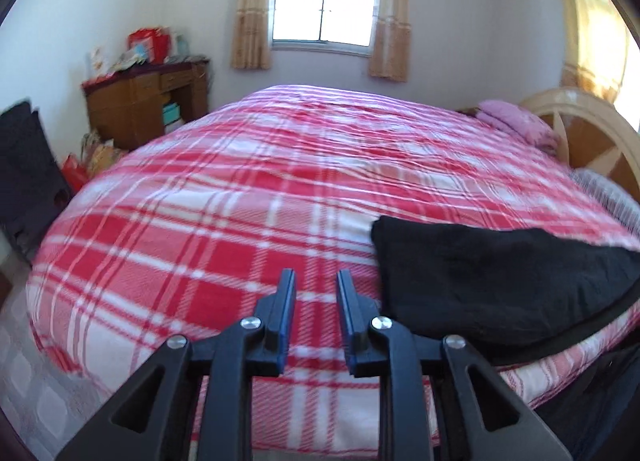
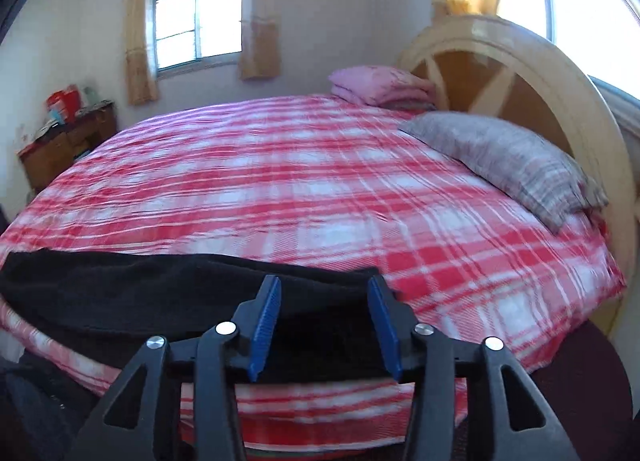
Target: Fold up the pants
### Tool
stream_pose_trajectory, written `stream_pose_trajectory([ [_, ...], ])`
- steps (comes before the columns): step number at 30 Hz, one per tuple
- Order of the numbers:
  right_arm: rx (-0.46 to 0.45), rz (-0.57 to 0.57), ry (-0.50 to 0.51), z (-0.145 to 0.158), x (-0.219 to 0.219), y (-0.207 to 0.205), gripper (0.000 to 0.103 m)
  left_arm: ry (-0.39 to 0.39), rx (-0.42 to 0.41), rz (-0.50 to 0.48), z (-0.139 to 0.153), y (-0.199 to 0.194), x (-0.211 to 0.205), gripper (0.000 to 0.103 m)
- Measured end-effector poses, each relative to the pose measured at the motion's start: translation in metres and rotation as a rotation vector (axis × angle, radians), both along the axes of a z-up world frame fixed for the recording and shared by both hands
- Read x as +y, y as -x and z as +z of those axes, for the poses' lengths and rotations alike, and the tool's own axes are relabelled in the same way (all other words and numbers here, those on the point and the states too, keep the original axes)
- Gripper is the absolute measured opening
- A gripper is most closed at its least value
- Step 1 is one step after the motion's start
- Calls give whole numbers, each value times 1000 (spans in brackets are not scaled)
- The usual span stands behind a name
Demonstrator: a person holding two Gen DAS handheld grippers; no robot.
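The black pants (image 1: 500,273) lie flat in a folded slab near the front edge of the bed with the red and white plaid cover (image 1: 240,189). In the left wrist view my left gripper (image 1: 316,281) hovers over bare plaid just left of the pants, its jaws a little apart with nothing between them. In the right wrist view the pants (image 2: 140,285) stretch from the left edge to under my right gripper (image 2: 324,289). Its jaws stand wide over the right end of the pants, and the blue pads (image 2: 264,325) do not press the cloth.
A grey pillow (image 2: 508,165) and a folded pink blanket (image 2: 380,85) lie by the curved headboard (image 2: 520,61). A wooden desk (image 1: 148,109) with clutter stands in the far left corner. A dark object (image 1: 28,173) stands beside the bed at left.
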State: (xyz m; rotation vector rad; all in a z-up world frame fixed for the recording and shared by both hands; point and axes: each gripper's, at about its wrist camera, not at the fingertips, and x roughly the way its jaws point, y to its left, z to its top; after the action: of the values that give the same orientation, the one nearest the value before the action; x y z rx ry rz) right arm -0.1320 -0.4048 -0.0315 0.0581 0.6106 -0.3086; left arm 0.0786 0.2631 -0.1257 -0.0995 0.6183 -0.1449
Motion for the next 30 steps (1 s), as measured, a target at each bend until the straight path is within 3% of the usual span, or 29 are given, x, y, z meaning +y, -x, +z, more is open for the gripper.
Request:
stream_pose_trajectory([
  [6, 55, 355, 81, -9, 123, -66, 51, 153, 54, -101, -6, -4, -16, 24],
  [10, 151, 634, 78, -48, 220, -107, 51, 105, 87, -119, -12, -7, -42, 24],
  [14, 256, 835, 129, -92, 298, -123, 51, 19, 109, -99, -20, -8, -55, 24],
  [17, 301, 881, 122, -116, 329, -134, 51, 20, 118, -87, -20, -9, -53, 26],
  [19, 309, 876, 163, -127, 340, -137, 51, 17, 132, -68, -22, -11, -51, 34],
  [20, 306, 868, 180, -128, 340, -137, 42, 30, 135, -62, -23, -11, -50, 34],
  [21, 307, 863, 181, -126, 340, -138, 25, 40, 137, -60, -23, -12, -49, 34],
  [23, 308, 867, 125, -116, 334, -141, 4, 39, 135, -60, -23, -13, -49, 34],
  [27, 263, 885, 95, -87, 326, -122, 3, 40, 137, -56, -23, -14, -50, 34],
  [30, 267, 906, 102, -85, 327, -108, 3, 40, 135, -56, -23, -14, -51, 34],
])
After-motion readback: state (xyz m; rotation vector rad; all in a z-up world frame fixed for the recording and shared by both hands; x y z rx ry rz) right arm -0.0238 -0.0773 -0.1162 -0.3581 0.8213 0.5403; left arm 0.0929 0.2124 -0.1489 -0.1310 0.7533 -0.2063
